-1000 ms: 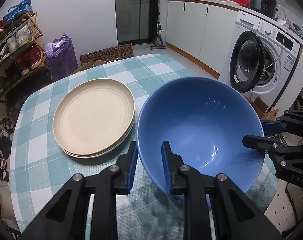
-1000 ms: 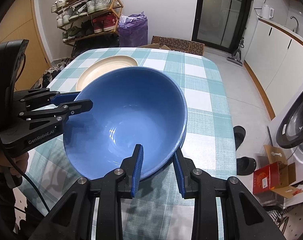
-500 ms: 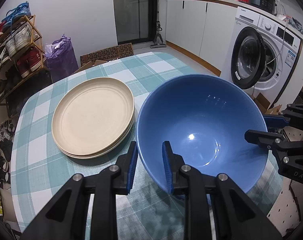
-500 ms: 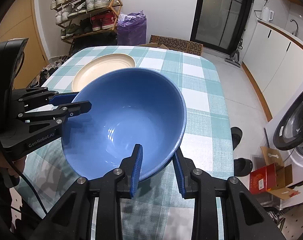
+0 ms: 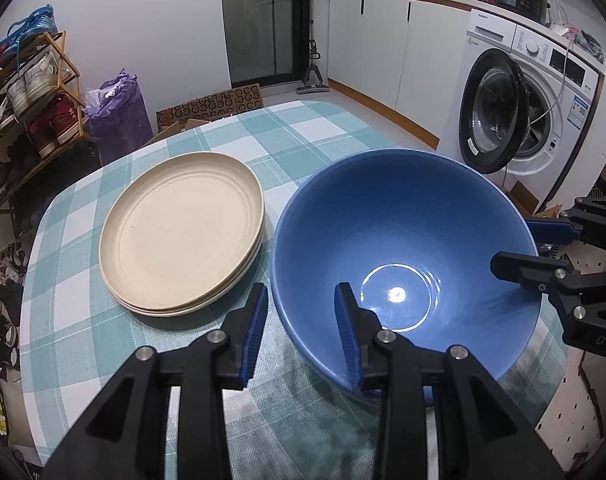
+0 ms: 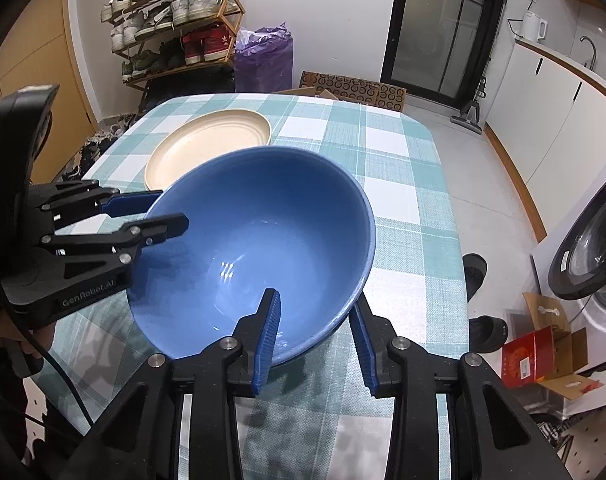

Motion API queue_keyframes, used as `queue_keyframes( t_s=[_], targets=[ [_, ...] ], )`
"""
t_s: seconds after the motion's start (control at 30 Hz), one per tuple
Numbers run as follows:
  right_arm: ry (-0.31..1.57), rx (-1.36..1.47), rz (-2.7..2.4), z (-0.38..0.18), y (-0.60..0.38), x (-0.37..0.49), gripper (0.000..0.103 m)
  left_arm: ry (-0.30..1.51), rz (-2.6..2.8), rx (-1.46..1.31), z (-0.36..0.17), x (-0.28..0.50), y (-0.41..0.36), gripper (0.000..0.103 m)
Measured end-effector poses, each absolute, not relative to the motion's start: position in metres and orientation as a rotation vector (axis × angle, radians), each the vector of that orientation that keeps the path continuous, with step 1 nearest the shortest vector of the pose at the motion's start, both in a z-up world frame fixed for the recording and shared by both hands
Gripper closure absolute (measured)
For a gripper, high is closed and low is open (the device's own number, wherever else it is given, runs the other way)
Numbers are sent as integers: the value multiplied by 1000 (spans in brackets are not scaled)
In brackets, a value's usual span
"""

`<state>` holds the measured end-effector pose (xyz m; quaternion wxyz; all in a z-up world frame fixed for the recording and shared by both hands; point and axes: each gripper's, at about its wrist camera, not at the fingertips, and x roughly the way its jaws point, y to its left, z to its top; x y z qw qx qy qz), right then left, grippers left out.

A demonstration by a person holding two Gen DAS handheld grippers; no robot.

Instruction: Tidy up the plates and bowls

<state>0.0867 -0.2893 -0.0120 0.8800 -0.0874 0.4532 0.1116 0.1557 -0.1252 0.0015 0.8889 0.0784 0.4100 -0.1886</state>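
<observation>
A large blue bowl (image 5: 403, 248) (image 6: 263, 240) sits on the checked table, to the right of a stack of beige plates (image 5: 183, 232) (image 6: 207, 144). My left gripper (image 5: 302, 292) (image 6: 171, 210) straddles the bowl's near-left rim, one finger inside and one outside. Its jaws are opening and a gap shows beside the pads. My right gripper (image 6: 315, 300) (image 5: 515, 242) straddles the opposite rim the same way. Its jaws are also opening, and its pads stand off the wall.
The teal-and-white checked table (image 5: 331, 136) (image 6: 403, 184) ends close behind and right of the bowl. A washing machine (image 5: 523, 120) with its door open, a shoe rack (image 6: 175, 20), a purple bag (image 5: 119, 116) and slippers (image 6: 475, 272) stand around it.
Both pairs of jaws have widened and their pads have come off the bowl's rim. The bowl has settled a little lower and more level. Neither hand has shifted.
</observation>
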Motion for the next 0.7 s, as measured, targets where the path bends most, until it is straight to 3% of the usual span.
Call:
queue_keyframes(
  t_s=[0.13, 0.23, 0.33, 0.43, 0.6, 0.7],
  targets=[
    [939, -168, 235, -10, -293, 86, 66, 848, -393, 162, 4, 154, -125, 57],
    [917, -149, 244, -4, -296, 83, 56, 848, -395, 154, 6, 153, -123, 53],
    [902, -140, 249, 1, -298, 82, 52, 846, -387, 152, 7, 153, -122, 51],
    [896, -116, 258, 1, -300, 83, 40, 856, -382, 141, 7, 153, -119, 49],
    [891, -70, 272, -2, -306, 86, 26, 850, -365, 120, 7, 152, -113, 26],
    [883, -36, 276, -4, -310, 87, 21, 847, -360, 106, 6, 151, -110, 26]
  ],
)
